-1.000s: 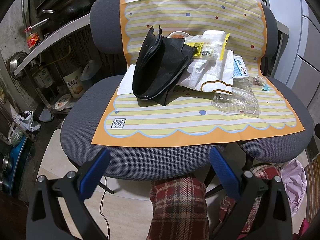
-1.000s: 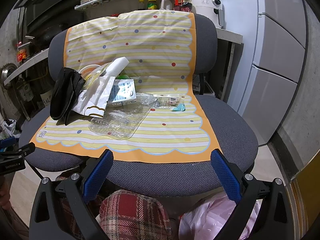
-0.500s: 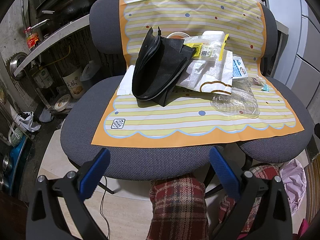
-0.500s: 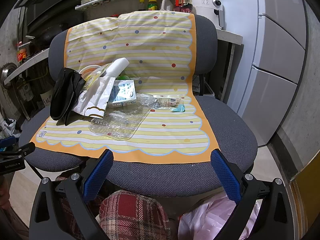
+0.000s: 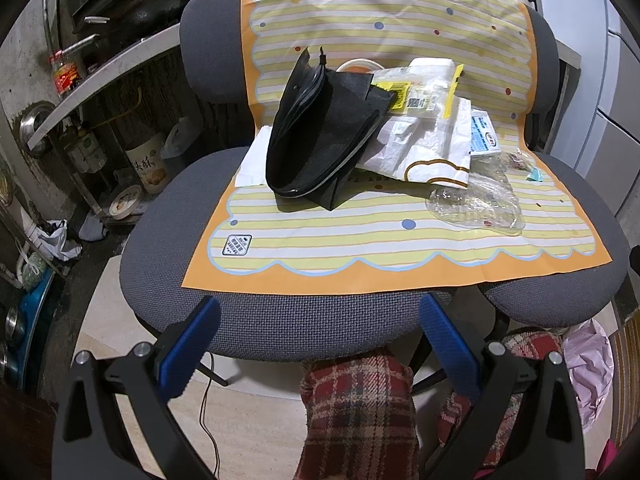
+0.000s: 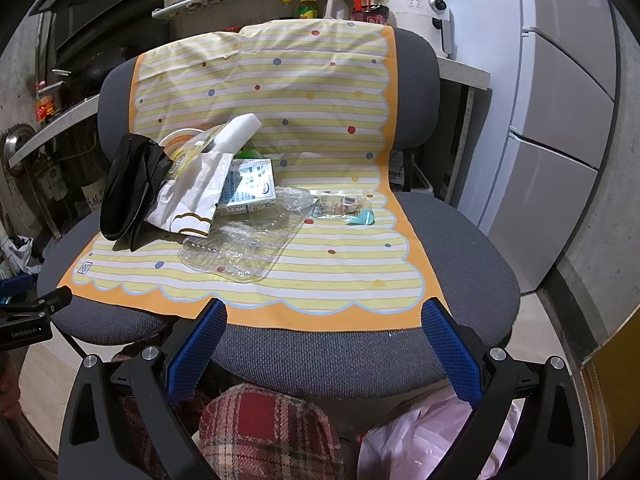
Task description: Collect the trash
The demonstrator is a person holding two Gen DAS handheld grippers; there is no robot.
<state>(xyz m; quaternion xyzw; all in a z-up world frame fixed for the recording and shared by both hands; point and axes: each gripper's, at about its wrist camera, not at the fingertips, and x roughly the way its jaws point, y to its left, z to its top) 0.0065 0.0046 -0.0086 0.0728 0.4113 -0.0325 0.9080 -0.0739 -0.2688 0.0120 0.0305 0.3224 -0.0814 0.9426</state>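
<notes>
Left gripper: seen wide open at the bottom of the left wrist frame, nothing held, short of the chair's front edge.
Right gripper: likewise spread wide and empty at the bottom of the right wrist frame, its blue pads level with the orange hem of the striped sheet.
Trash pile: gathered on the sheet over the grey chair, left of centre in the right wrist frame.
Black bag: found standing slumped, mouth open, at centre of the left wrist frame, with a white paper bag leaning against it.
Clear plastic tray: lay flat in front of the carton, nearest the right gripper.
Small wrapper and blue scrap: lay apart, to the right of the pile.
Risk, tray: judged likely to buckle or skid away under a pinch, since it looked thin and slick.
Risk, sheet: could be caught with any flat item and dragged, which would topple the pile.
Risk, black bag: might collapse shut if knocked, as nothing was seen bracing it.
Risk, scraps: thought easy to overlook or flick off the chair.
</notes>
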